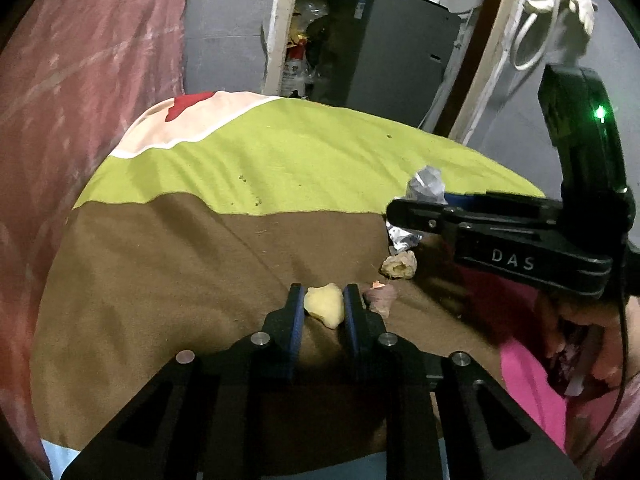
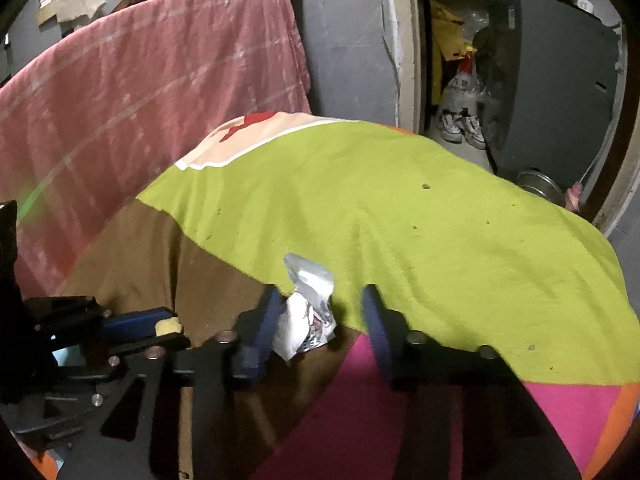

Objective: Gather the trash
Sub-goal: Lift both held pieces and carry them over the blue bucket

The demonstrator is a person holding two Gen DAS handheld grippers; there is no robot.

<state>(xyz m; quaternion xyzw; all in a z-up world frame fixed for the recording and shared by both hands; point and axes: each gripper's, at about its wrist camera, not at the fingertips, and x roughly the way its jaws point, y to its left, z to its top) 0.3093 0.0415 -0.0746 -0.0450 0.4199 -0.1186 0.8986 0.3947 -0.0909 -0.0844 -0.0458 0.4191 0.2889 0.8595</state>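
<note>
Left wrist view: yellow scrap (image 1: 325,305), soft and crumbly-looking, squeezed between left gripper (image 1: 323,300) pads on the brown part of the cloth (image 1: 200,264), near its front edge. Crinkly foil wrapper (image 2: 310,304): light, bendy, between right gripper (image 2: 322,312) fingers, one pad touching, not pinched yet. Best grabbed mid-bunch.

Grey walls (image 2: 352,40), a pink draped cloth (image 2: 140,80) (left), and a grey cabinet (image 1: 392,48) beyond the doorway.
</note>
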